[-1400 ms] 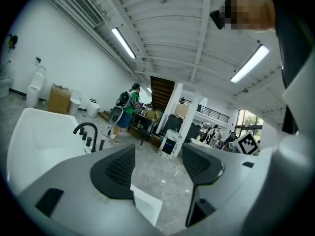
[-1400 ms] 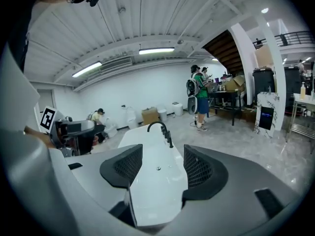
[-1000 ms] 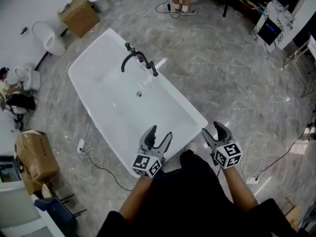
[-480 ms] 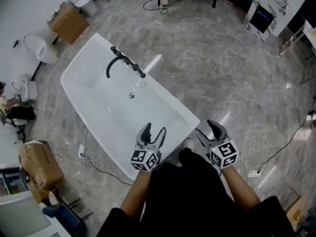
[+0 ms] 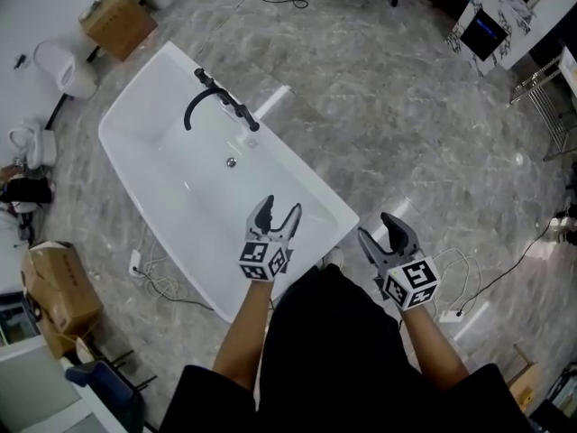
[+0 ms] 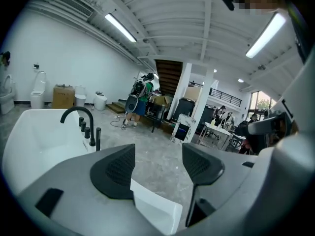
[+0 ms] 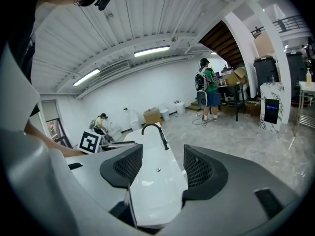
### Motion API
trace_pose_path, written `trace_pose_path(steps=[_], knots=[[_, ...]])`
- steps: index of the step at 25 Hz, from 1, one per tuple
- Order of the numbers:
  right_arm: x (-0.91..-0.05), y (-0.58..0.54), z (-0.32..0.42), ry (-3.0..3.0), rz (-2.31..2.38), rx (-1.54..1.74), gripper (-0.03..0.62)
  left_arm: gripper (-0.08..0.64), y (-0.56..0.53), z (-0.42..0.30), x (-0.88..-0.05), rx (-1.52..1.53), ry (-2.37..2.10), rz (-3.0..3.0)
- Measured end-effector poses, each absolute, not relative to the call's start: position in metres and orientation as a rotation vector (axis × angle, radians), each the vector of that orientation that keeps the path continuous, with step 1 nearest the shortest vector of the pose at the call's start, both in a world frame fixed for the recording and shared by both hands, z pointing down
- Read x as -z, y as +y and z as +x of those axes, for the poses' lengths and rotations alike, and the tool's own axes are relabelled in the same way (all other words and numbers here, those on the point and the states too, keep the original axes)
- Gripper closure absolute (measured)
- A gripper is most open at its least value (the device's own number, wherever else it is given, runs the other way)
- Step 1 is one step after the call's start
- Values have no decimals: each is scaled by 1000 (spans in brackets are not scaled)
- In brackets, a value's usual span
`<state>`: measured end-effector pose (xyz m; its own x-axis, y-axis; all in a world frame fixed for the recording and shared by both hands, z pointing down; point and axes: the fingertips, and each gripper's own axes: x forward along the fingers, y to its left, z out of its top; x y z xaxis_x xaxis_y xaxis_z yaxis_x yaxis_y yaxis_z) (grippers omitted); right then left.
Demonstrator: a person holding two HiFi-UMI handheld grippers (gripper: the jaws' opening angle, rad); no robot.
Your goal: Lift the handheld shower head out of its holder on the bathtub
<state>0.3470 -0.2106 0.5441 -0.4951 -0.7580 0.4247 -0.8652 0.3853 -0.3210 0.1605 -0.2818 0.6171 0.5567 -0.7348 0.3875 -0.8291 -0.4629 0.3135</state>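
The floor (image 5: 406,124) is grey stone with pale swirls. A big white bathtub (image 5: 171,174), smooth and shiny, stands on it. The left gripper (image 5: 279,209) hangs over the near end of the tub. The right gripper (image 5: 379,233) hangs over the floor just beside that end. Both have their black bumpy jaws apart, with nothing in them. The thin black shower head (image 5: 251,124) stands upright on the tub's rim, next to the curved black tap (image 5: 200,105), well away from both grippers.
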Motion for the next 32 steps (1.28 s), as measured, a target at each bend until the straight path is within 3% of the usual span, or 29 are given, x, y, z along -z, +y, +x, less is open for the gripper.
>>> trace_pose_path(steps=[32], knots=[[-620, -292, 254, -2415, 1282, -863, 362, 281, -480, 64, -760, -209, -1425, 2118]])
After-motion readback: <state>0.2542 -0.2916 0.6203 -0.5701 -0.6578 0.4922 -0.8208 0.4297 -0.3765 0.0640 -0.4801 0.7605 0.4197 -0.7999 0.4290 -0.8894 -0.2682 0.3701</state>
